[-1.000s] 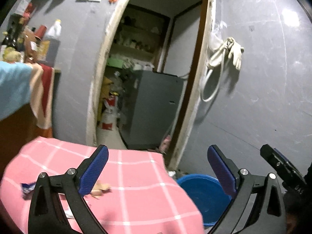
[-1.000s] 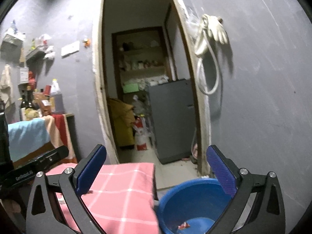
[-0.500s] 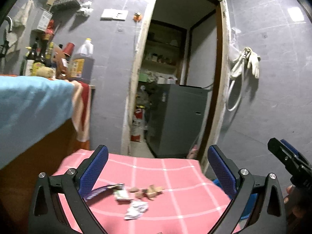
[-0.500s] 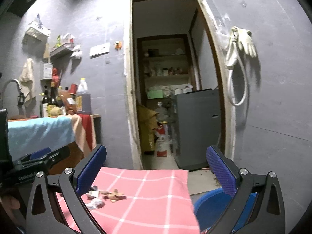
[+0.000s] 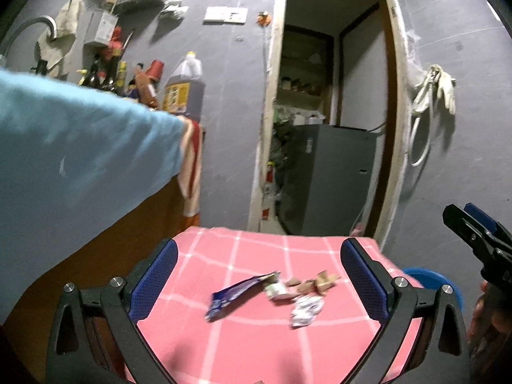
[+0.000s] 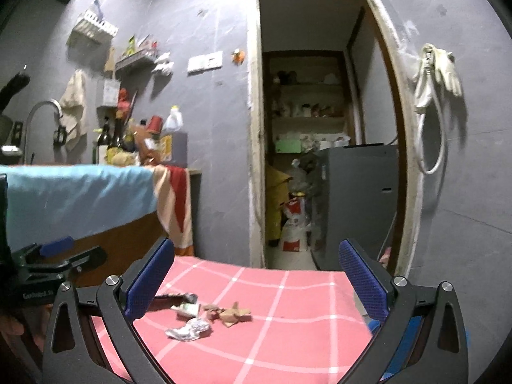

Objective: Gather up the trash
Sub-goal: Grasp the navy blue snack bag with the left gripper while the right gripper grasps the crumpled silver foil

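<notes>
Scraps of trash lie on a pink checked tablecloth [image 5: 256, 336]: a purple wrapper [image 5: 235, 292], a crumpled white wrapper [image 5: 305, 310] [image 6: 188, 328], a small green-white wrapper [image 5: 278, 290] [image 6: 187, 309] and brown paper bits [image 5: 320, 283] [image 6: 232, 313]. My left gripper [image 5: 257, 276] hovers open above the near side of the cloth, the trash between its blue fingers in view. My right gripper [image 6: 256, 275] is open too, empty, with the trash low and left of centre. A blue basin [image 5: 428, 283] sits on the floor at the table's right.
A counter draped in a light blue cloth [image 5: 73, 147] stands close on the left, with bottles [image 6: 112, 140] and a tap behind. Ahead is an open doorway [image 6: 307, 128] with a grey appliance [image 6: 355, 198]. White gloves and a hose [image 6: 435, 73] hang on the right wall.
Both views have swung left and down, from the basin toward the table. The trash now sits between the fingers of each gripper. Both grippers stay open.
</notes>
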`<state>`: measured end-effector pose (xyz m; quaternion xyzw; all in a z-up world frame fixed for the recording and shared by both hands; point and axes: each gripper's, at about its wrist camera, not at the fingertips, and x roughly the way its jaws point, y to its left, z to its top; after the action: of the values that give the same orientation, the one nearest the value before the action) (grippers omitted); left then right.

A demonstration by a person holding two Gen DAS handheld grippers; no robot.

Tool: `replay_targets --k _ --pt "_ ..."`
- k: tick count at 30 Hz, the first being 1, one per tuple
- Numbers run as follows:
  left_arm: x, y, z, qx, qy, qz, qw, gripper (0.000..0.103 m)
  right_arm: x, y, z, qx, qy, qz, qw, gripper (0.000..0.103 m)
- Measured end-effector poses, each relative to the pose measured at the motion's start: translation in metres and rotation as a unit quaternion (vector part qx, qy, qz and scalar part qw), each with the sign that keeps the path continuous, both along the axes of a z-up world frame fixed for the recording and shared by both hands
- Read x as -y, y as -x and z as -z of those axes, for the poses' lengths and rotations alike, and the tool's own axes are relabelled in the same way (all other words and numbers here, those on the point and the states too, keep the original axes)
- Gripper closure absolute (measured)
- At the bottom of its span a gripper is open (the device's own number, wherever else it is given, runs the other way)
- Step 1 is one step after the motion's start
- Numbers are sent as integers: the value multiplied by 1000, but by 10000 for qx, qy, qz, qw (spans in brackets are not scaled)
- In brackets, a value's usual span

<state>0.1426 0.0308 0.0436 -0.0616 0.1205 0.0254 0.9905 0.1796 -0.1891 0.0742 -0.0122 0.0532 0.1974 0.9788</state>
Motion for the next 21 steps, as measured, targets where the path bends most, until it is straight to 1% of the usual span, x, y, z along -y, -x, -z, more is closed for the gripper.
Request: replay_targets --k 5,12,17,21 --pt "-15 -5 13 -240 26 -114 9996 3 -14 -9 14 -241 137 -146 9995 0" --pt "-31 -24 36 -769 104 -129 9969 3 -32 -29 37 -823 378 -328 9954 0" --pt "-39 -40 52 -1241 218 -115 9920 4 -42 -47 54 -1409 502 -467 9876 0" --pt "-47 -50 60 -1468 487 -32 9880 4 -45 -60 67 -1880 409 -629 9793 0"
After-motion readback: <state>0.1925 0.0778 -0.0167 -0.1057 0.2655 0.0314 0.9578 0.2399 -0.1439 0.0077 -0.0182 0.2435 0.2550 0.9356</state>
